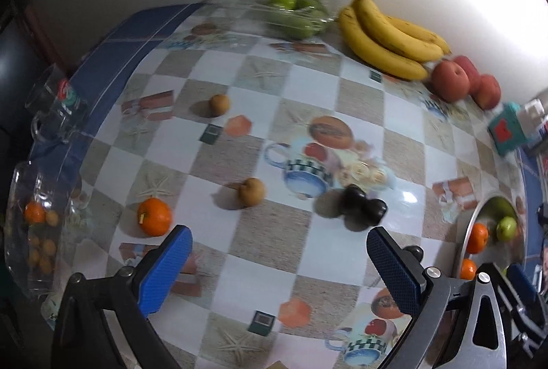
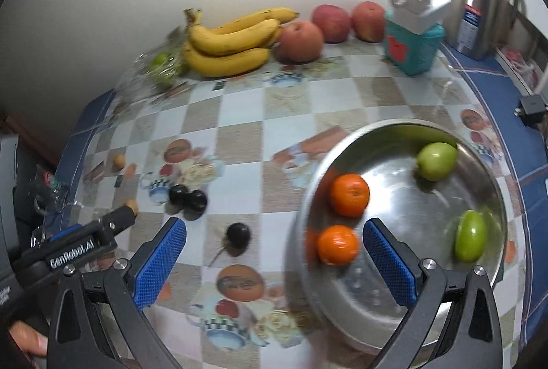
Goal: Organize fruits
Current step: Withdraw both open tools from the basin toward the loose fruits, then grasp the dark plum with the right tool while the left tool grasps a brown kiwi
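Hovering over the checked tablecloth (image 1: 308, 252), the left gripper (image 1: 279, 261) had its blue jaws spread wide with nothing between them. Its view alone showed the loose orange (image 1: 154, 216), two small brown fruits (image 1: 252, 192) and a glass bowl (image 1: 20, 232) at the left edge, holding what looked like small oranges through the blur. The right gripper (image 2: 274, 254) was likewise wide open and empty above the steel bowl (image 2: 394, 293). Only that view showed the bowl's inside fully: two oranges (image 2: 349, 194) and two green fruits (image 2: 436, 161). It also showed one more dark plum (image 2: 238, 234) apart from the pair (image 2: 188, 198). Bananas (image 2: 229, 42) and apples (image 2: 301, 40) lay by the wall.
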{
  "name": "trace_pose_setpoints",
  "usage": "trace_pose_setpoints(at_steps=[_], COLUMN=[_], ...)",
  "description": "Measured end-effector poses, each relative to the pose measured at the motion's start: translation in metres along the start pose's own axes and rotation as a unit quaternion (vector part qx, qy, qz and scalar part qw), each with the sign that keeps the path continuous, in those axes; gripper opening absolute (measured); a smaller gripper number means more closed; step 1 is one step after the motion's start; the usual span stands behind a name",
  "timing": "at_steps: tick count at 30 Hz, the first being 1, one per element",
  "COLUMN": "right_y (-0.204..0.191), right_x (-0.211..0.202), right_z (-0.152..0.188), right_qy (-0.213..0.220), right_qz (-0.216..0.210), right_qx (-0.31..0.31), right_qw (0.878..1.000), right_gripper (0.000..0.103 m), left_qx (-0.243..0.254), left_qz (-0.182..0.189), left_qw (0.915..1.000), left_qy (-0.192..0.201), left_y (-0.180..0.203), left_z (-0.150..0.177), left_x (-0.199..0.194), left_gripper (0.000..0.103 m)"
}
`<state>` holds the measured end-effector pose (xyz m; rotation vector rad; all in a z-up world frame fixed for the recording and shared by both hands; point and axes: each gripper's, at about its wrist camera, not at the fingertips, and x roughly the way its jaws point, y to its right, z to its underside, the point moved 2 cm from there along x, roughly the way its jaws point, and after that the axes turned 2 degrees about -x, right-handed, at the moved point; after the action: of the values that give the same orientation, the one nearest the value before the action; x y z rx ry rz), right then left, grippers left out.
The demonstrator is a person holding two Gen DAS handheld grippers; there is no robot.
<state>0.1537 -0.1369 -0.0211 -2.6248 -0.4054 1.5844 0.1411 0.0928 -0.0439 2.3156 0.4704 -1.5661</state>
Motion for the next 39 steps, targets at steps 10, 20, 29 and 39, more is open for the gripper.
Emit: trace_pose_setpoints(at_steps=[10,20,29,39], right_y=[-0.041,-0.061,-0.046,-0.035], right_x=[0.012,0.039,0.062,0.079], right_z=[-0.001,0.005,0.009,0.01], right_qy=[-0.008,-0.039,-0.062,-0.076], right_qz=[-0.054,-0.061,-0.04,-0.017], right_qx=[-0.026,-0.041,-0.02,-0.017], right_qw=[0.998,0.997,0.997,0.997], right_gripper=[0.103,0.103,0.092,0.074], left_qx=[-0.044,-0.037,0.006,0.027], left_qz=[0.008,0.001,0.051,0.054], left_qw=[0.999,0.9992,0.9985,0.9981], left_qy=[-0.006,-0.015,-0.017,-0.011], left_y=[-0.041,-0.052,-0.013,0.001], left_z=[-0.007,-0.013,-0.018,-0.026], left_x=[0.002,0.013,0.03,0.046], left_gripper=[0.103,0.103,0.099,0.082])
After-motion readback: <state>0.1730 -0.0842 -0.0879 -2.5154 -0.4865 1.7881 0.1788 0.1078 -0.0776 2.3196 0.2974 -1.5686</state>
